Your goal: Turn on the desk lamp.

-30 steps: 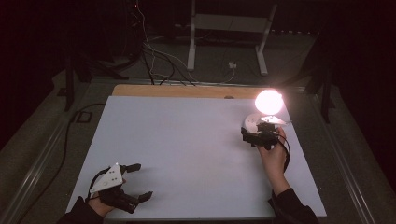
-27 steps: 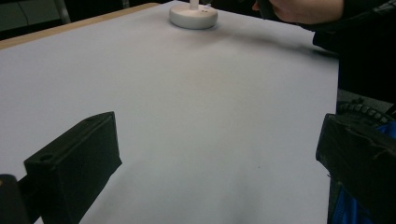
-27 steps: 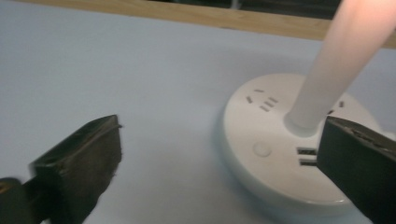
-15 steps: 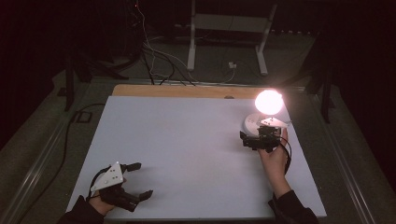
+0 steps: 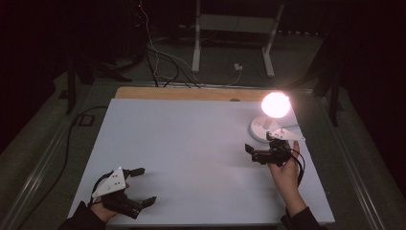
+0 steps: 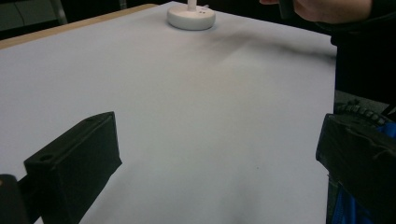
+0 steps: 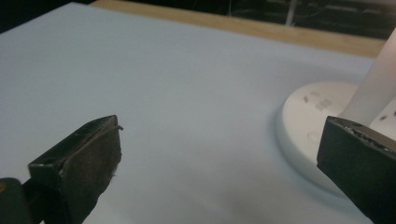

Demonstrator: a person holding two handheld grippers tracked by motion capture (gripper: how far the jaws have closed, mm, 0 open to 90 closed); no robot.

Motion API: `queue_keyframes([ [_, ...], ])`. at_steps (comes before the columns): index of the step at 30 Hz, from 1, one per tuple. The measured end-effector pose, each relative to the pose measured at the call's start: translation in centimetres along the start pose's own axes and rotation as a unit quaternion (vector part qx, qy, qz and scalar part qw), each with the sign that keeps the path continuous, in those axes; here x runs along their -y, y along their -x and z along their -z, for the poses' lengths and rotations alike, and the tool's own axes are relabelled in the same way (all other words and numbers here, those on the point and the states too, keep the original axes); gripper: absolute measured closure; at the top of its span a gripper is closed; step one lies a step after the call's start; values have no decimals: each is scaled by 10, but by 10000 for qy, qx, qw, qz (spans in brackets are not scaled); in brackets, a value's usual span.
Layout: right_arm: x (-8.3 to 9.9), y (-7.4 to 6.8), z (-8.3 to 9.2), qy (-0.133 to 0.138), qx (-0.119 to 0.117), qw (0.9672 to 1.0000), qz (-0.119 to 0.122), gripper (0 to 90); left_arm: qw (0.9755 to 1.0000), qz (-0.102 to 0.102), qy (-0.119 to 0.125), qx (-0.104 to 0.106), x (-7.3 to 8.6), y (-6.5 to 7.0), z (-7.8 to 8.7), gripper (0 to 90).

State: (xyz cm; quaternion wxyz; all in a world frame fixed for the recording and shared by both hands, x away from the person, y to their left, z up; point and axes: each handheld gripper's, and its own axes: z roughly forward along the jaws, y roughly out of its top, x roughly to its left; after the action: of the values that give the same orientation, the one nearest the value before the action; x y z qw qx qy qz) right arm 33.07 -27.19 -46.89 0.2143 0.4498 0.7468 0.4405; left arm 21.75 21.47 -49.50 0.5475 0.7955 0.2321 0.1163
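A dark room surrounds a white table point(image 5: 191, 153), lit mostly by a small lamp point(image 5: 273, 115) glowing at its far right. Cables and a metal stand lie on the floor beyond the table's far edge.

We hold the right gripper point(image 5: 253, 152) just beside the near side of the lamp, its jaws spread wide and pointing left, with nothing between them. In the right gripper view, one jaw hangs over bare table and the other sits just in front of the lamp base point(image 7: 317, 126), a round white disc with small buttons on top and a white stem rising from it. We judge the jaws are not touching the base, though the closeness makes that hard to confirm.

The step in hand looks like working the lamp, most likely at the buttons on its base. To do it well, we would turn the gripper toward the base, line one jaw tip over a button, and press straight down gently so the light disc does not slide or tip.

Our left gripper point(image 5: 143, 187) rests at the near left corner, well apart from the lamp, jaws also wide apart and empty.
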Motion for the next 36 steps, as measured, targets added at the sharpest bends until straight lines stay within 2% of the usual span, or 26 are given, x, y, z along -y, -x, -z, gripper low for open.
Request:
queue_keyframes([
  [8,15,-7,9,-202,-128,9996,170,0,10000,-4,18,6,0,0,0,2],
  [10,20,-9,13,-217,-206,9994,199,0,10000,4,7,3,0,0,0,2],
  [13,32,-12,19,-382,-357,9984,215,0,10000,1,3,3,0,0,0,2],
  [15,34,-13,20,-419,-380,9981,238,0,10000,1,10,4,0,0,0,2],
  [20,45,-18,32,-432,-525,9972,312,0,10000,14,15,6,0,0,0,2],
  [24,57,-18,42,-397,-619,9970,237,0,10000,0,-20,-10,0,0,0,2],
  [29,72,-18,51,-533,-559,9964,363,0,10000,1,-35,-14,0,0,-1,2],
  [32,80,-17,57,-550,-457,9959,546,0,10000,13,-11,-16,0,0,-1,2],
  [36,88,-13,63,-604,-454,9956,556,0,10000,5,-28,-11,0,0,-1,2],
])
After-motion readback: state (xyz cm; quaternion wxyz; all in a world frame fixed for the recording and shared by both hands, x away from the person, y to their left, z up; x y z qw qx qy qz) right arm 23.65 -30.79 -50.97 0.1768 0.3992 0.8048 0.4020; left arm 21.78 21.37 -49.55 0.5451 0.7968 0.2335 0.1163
